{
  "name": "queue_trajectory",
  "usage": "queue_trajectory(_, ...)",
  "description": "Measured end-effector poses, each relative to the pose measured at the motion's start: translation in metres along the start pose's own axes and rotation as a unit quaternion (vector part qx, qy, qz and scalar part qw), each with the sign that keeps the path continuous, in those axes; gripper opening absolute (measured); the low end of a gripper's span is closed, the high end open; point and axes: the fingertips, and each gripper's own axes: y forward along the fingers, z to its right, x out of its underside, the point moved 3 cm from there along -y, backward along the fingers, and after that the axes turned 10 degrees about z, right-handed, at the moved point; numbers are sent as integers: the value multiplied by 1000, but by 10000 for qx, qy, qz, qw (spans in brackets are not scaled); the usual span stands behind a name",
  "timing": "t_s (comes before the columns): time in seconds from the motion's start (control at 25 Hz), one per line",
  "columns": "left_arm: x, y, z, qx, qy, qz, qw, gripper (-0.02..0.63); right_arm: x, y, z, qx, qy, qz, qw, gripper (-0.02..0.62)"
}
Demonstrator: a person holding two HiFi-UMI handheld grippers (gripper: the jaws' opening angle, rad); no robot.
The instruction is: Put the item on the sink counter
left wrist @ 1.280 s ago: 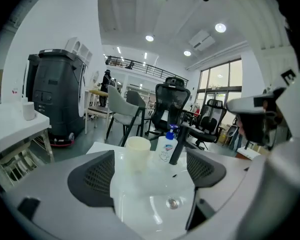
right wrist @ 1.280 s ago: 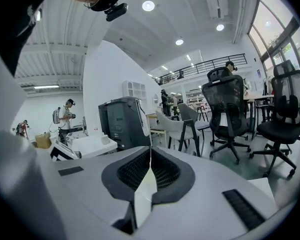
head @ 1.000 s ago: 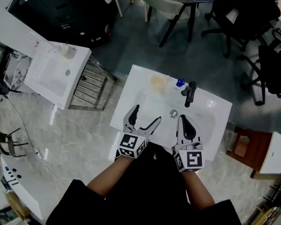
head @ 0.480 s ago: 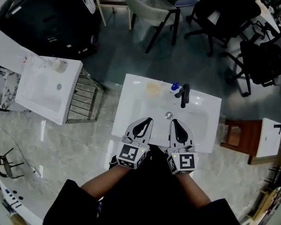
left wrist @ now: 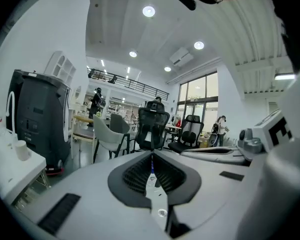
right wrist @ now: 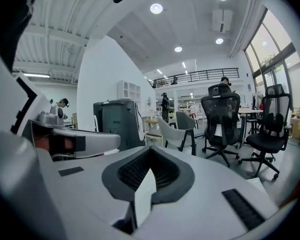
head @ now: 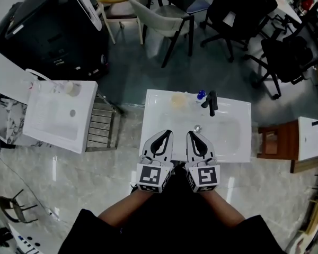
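As jaws meet, left gripper [head: 167, 133] and right gripper [head: 190, 134] point forward (parallel).

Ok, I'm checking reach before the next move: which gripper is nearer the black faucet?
Right. The right gripper is over the near side of the sink, short of the black faucet and to its left. The left gripper is beside it, farther left.

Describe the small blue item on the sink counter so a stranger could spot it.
Find the central white sink and follow its far edge to the black faucet. The blue item sits just left of the faucet; it is the only blue thing there, the round dish farther left being pale.
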Motion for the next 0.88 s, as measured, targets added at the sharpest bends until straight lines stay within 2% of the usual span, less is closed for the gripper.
queue_trajectory(0.2, -13, -10, -4, 6, 106, 173, 9998, 23, -12, -3, -9, 98, -40, 182, 9998, 31)
queue_trajectory(0.4, -9, -16, -17, -91, 83, 101, 9999, 23, -14, -11, -14, 179, -91, 242, 9995, 31)
queue_trajectory(0.88, -15, -24, -18, 63, 73, 169, 9998, 23, -23, -21, -17, 376, -224, 360, 9984, 31)
